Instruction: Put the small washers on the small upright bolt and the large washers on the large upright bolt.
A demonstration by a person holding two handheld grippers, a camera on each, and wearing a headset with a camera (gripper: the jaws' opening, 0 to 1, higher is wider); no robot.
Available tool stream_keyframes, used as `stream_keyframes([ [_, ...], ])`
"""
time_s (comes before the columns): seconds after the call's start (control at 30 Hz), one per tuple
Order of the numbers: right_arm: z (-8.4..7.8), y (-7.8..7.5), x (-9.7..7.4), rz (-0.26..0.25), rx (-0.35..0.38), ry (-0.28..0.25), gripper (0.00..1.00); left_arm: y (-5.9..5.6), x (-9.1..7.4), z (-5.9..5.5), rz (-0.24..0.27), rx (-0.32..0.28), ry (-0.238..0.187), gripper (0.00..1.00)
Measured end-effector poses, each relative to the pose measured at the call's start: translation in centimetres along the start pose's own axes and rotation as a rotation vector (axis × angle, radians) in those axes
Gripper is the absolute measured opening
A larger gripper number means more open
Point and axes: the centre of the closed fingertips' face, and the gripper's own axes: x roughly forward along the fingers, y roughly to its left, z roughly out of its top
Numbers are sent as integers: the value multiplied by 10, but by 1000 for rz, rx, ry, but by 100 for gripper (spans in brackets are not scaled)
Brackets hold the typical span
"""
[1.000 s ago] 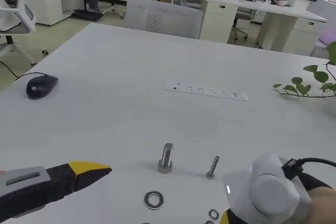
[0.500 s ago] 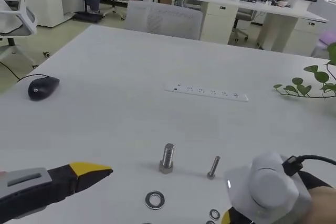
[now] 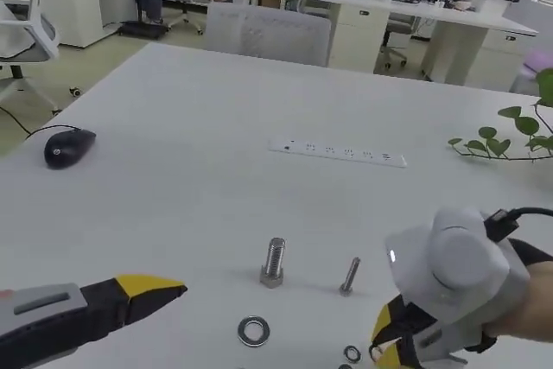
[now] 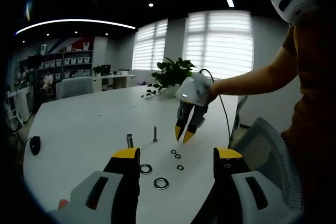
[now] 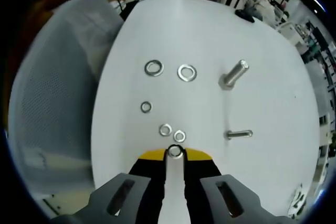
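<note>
The large bolt [image 3: 273, 262] and the thin small bolt [image 3: 350, 275] stand upright on the white table [image 3: 259, 127]. One large washer [image 3: 253, 331] lies in front of them, and a small washer [image 3: 351, 353] lies near the bottom edge. My right gripper [image 5: 175, 153] is shut on a small washer [image 5: 175, 151], held above the table over three loose small washers [image 5: 165, 129]. Two large washers [image 5: 187, 72] lie beyond them, near the large bolt [image 5: 232, 75]. My left gripper [image 4: 177, 155] stands open and empty at the near left, facing the right gripper [image 4: 182, 136].
A black mouse [image 3: 66, 144] sits at the table's far left and a white power strip [image 3: 337, 151] lies past the bolts. Plant leaves [image 3: 510, 140] reach in at the right. An office chair [image 4: 273, 156] stands by the table's near edge.
My right gripper has risen from the table surface, its tips now clear of the small washers. The left gripper has barely moved.
</note>
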Motion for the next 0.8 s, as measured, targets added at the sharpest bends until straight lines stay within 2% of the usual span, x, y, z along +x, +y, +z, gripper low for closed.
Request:
stream_keyframes([
  [0.4, 6, -39, -19, -52, -8, -2, 12, 0, -1, -2, -2, -6, 8, 55],
  [0.53, 11, -58, -26, -74, -11, -2, 12, 1, -1, -3, -2, -8, 12, 55],
  [0.67, 16, -75, -28, -89, -11, -2, 12, 1, 0, -2, -2, -8, 10, 55],
  [0.8, 18, -85, -24, -91, -10, 8, 12, 2, 0, -1, 3, -9, 8, 55],
])
